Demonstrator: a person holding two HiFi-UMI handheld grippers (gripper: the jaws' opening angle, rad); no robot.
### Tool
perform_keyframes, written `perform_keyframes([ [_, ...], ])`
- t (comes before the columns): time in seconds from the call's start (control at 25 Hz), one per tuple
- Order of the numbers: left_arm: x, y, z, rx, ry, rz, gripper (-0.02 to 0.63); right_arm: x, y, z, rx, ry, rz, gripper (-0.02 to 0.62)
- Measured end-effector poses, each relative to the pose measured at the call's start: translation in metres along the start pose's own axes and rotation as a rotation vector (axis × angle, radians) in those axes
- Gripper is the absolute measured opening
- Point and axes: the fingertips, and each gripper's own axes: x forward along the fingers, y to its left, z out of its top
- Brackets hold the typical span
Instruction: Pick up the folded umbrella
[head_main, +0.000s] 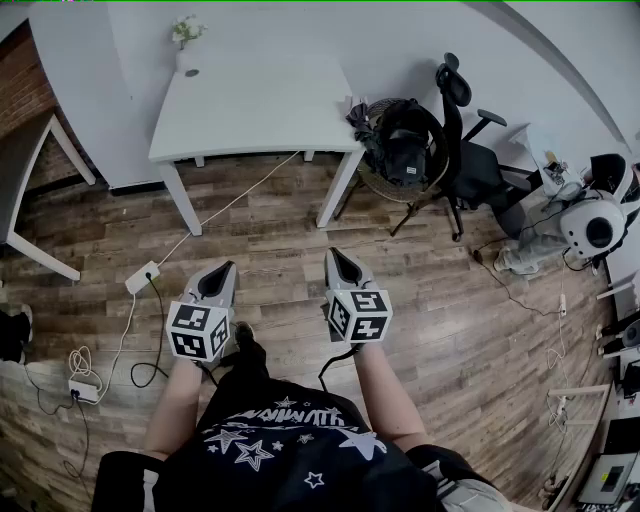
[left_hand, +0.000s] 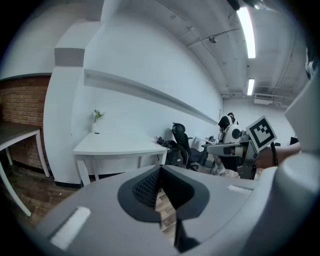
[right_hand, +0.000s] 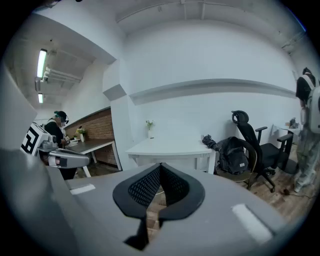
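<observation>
The left tongs (head_main: 220, 272) and the right tongs (head_main: 340, 258) are hovering side by side over the wooden floor (head_main: 280, 240). Both are tipping slightly downward and pointing toward the white worktop (head_main: 250, 110) ahead of them. In the left gripper view the pads are meeting at the tip, so the left tongs are standing closed and empty. The right gripper view is showing the same for the right tongs, with the pads together and nothing between them.

The umbrella (head_main: 358, 113) is showing as a dark folded bundle at the worktop's corner, ahead and to the right of the right tongs and well apart from both. It is sitting just beside a black backpack (head_main: 402, 148), and whether the two are touching is unclear. The backpack is resting in a chair (head_main: 385, 185) farther right of the right tongs. A small vase (head_main: 187, 60) with flowers is standing at the worktop's far edge, ahead of the left tongs. A white cable (head_main: 215, 215) is trailing across the floor from under the worktop, passing to the left of the left tongs.
</observation>
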Motion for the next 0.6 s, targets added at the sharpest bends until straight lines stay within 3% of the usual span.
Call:
perform_keyframes([
  [0.6,0.048,0.049,0.021,-0.019,0.014,0.041,0.003,0.077,-0.008,0.021,0.0,0.018,0.027,0.017],
])
